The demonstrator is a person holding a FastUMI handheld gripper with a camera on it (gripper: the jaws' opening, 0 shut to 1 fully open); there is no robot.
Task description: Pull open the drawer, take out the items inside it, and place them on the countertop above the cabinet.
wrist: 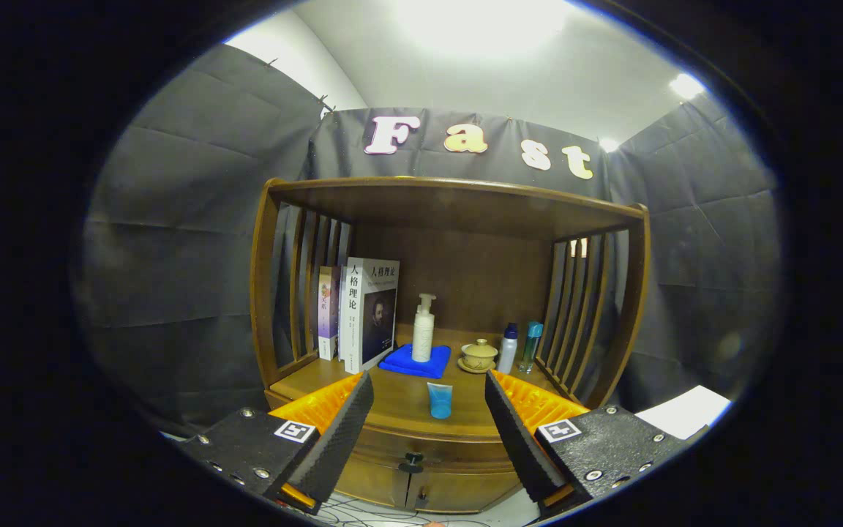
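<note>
Wooden drawer (429, 446) shut beyond parted, empty tongs (429, 399).

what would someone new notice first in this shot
The wooden cabinet beyond the open, empty hand-held gripper: on its countertop a white pump bottle stands on a folded blue cloth, with upright books to the left. A small blue tube stands nearest, above the closed drawer's dark knob.
</note>
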